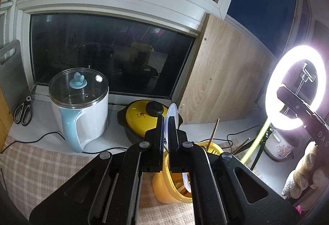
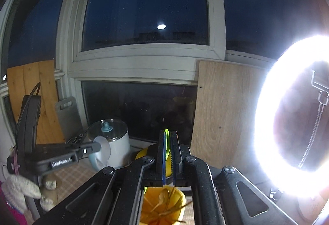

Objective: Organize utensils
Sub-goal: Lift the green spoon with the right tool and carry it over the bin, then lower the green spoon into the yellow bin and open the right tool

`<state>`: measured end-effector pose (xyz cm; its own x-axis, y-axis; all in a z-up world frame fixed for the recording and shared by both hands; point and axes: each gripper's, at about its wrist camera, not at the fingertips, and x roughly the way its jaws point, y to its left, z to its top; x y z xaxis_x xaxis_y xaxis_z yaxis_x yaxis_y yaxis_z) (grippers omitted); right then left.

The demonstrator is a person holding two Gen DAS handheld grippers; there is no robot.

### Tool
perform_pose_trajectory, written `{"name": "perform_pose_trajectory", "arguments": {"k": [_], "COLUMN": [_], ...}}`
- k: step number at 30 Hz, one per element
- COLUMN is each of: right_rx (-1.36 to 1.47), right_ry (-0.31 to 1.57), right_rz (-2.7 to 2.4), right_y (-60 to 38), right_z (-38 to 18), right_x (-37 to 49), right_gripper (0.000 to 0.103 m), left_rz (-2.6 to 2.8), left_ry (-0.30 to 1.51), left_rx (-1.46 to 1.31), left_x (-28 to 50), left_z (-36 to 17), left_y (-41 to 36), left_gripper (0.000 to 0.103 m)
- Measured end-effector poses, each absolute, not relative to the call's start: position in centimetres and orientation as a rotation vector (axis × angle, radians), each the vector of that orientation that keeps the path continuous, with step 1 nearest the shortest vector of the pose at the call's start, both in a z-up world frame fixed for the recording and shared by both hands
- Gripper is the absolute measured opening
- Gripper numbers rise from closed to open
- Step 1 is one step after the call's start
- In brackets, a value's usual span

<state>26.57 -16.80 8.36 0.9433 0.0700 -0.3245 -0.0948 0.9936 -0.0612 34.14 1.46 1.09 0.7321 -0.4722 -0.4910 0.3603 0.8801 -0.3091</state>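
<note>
My left gripper is shut on a white spoon, held upright above the yellow utensil holder. The spoon's lower end reaches down into the holder. My right gripper is shut on a lime-green utensil, held upright above the same holder. The holder has wooden chopsticks and a wooden spoon in it. The left gripper with its spoon also shows in the right wrist view, and the right gripper shows at the right edge of the left wrist view.
A white and blue electric pot with a glass lid and a yellow casserole stand on the sill. Scissors lie at the left. A bright ring light stands at the right. A checked cloth covers the table.
</note>
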Motion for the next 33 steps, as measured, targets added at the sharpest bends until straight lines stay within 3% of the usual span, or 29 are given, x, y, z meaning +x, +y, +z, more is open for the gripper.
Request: {"name": "perform_pose_trajectory", "arguments": {"k": [33], "right_rx": [0.035], "right_ry": [0.552], "right_rz": [0.14], "right_y": [-18.2], "right_z": [-0.4], "right_x": [29.3], "right_gripper": [0.002], "left_rz": [-0.506], "left_ry": [0.657], "left_rx": [-0.188], "left_x": [35.7], "left_z": [-2.5], "left_y": [-0.9], "left_gripper": [0.0]}}
